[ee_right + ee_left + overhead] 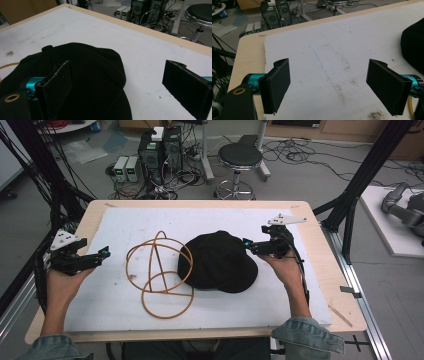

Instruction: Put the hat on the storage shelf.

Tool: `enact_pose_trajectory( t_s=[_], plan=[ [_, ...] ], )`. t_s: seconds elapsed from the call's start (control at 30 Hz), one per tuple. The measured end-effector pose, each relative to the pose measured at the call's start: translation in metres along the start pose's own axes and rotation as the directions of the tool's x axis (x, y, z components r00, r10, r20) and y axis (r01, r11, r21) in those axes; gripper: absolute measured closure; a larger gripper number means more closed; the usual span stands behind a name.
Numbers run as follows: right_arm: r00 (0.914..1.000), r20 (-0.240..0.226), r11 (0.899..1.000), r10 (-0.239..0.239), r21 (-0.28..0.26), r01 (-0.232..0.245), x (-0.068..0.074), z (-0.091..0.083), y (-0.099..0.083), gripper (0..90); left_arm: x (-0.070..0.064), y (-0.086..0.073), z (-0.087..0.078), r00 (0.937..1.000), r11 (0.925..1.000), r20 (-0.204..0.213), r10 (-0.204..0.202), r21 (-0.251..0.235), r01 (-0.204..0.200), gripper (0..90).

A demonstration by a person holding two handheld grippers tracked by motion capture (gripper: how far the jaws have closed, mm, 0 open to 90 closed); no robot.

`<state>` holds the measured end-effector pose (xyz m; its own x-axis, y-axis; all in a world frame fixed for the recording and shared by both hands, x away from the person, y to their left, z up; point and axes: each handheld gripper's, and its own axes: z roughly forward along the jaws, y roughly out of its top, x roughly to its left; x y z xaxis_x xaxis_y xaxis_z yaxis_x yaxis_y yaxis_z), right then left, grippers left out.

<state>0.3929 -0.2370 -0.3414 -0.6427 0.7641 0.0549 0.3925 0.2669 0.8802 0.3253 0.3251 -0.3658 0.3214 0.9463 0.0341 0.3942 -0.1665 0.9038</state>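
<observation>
- Where the white mat [120,305] spreads over the table, one black cap [218,261] lies near the middle, a soft, matte fabric dome with a small button on top.
- Its brim points toward the person's side and a little right, so its long axis runs from far-left to near-right in the high view.
- Just to the left of the cap lies one orange wire frame [159,275], thin hoops bent into a rough globe shape; one hoop reaches the cap's left edge, but whether they touch cannot be told.
- One right gripper [251,246] is held at the cap's right side, jaws wide apart with nothing between them; in the right gripper view one jaw hangs over the crown, the other over bare mat.
- One left gripper [102,254] is held at the mat's left edge, well apart from the cap, jaws also spread and empty; its flat pads [277,86] look dark and rubbery.
- The mat is foam-like, scuffed with brown stains and a faint blue line.
- One wooden table [310,220] carries it all; beyond stand one round black stool [240,157] and two black computer towers [160,147] among cables.
</observation>
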Motion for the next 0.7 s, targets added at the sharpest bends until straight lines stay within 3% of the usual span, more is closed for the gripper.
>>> enact_pose_trajectory(
  t_s=[0.17, 0.4, 0.5, 0.53, 0.7],
  plan=[
    [0.9998, -0.02, 1.0, -0.01, 0.003, 0.01, 0.006, 0.008, 0.002, 9.1, 0.0, -0.002, -0.002, 1.0, 1.0, -0.002, 0.002, 0.004, -0.002, 19.7],
    [0.9949, -0.09, 0.999, -0.044, 0.009, 0.045, 0.023, 0.027, 0.006, 9.1, 0.002, -0.006, -0.007, 1.0, 1.0, -0.006, -0.003, 0.007, 0.003, 19.7],
    [0.9886, -0.128, 0.996, -0.079, 0.023, 0.082, 0.035, 0.037, 0.008, 9.1, 0.003, -0.007, -0.009, 0.9999, 1.0, -0.009, -0.006, 0.006, 0.006, 19.7],
    [0.983, -0.152, 0.994, -0.103, 0.025, 0.108, 0.043, 0.043, 0.008, 9.1, 0.004, -0.007, -0.01, 0.9999, 1.0, -0.011, -0.006, 0.004, 0.006, 19.7],
    [0.9717, -0.189, 0.989, -0.142, 0.016, 0.147, 0.056, 0.053, 0.01, 9.1, 0.004, -0.008, -0.012, 0.9998, 0.9999, -0.014, -0.011, 0.003, 0.011, 19.7]
  ],
)
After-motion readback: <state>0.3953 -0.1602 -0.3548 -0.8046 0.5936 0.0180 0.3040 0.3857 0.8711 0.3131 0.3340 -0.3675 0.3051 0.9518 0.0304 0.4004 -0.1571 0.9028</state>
